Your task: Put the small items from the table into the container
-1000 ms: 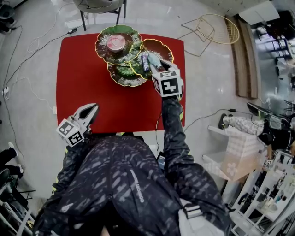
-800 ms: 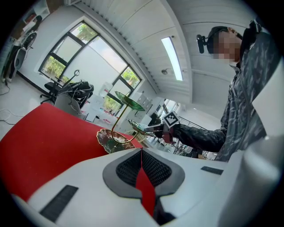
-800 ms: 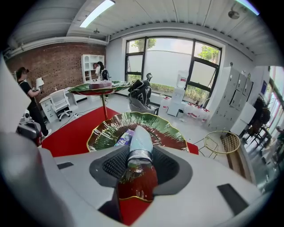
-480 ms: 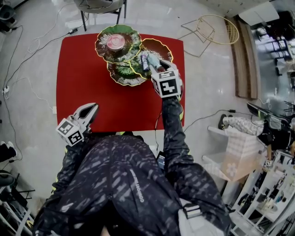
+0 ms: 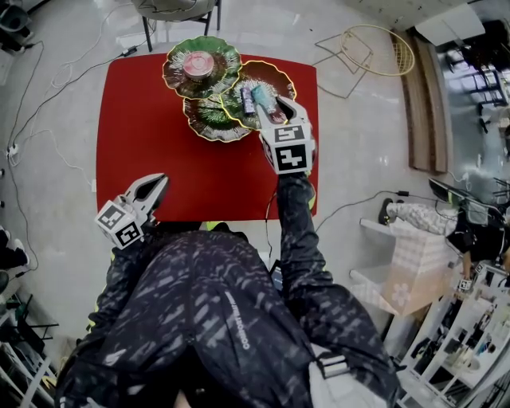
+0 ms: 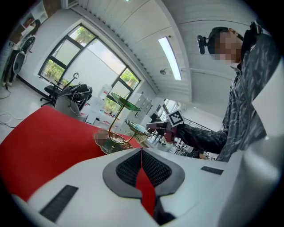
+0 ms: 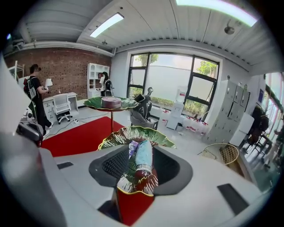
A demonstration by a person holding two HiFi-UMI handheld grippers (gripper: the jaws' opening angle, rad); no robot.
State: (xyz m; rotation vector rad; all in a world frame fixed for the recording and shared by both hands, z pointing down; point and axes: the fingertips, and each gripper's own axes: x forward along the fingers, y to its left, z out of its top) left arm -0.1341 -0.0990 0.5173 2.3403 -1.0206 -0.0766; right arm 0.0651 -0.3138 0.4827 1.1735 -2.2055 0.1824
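A three-tier stand of green leaf-shaped plates [image 5: 209,124] stands at the far side of the red table [image 5: 151,135]. On its right-hand plate [image 7: 138,132] lie a pale blue bottle with a red cap [image 7: 143,158] [image 5: 260,97] and a purple packet [image 7: 132,148]. My right gripper [image 5: 270,103] [image 7: 142,168] hovers just above that plate, jaws opening; the bottle shows between them, but the pads do not touch it. The top plate holds a pink tin [image 5: 198,67]. My left gripper [image 5: 161,181] [image 6: 142,151] is shut and empty at the table's near left edge.
A chair [image 5: 175,8] stands behind the table and a gold wire basket [image 5: 374,48] lies on the floor to the right. Cables run over the floor at left. Shelves with clutter [image 5: 462,319] fill the near right. People [image 7: 34,88] stand by a far desk.
My right gripper has lifted slightly over the right-hand plate, with the bottle still lying on it. The left gripper has stayed put.
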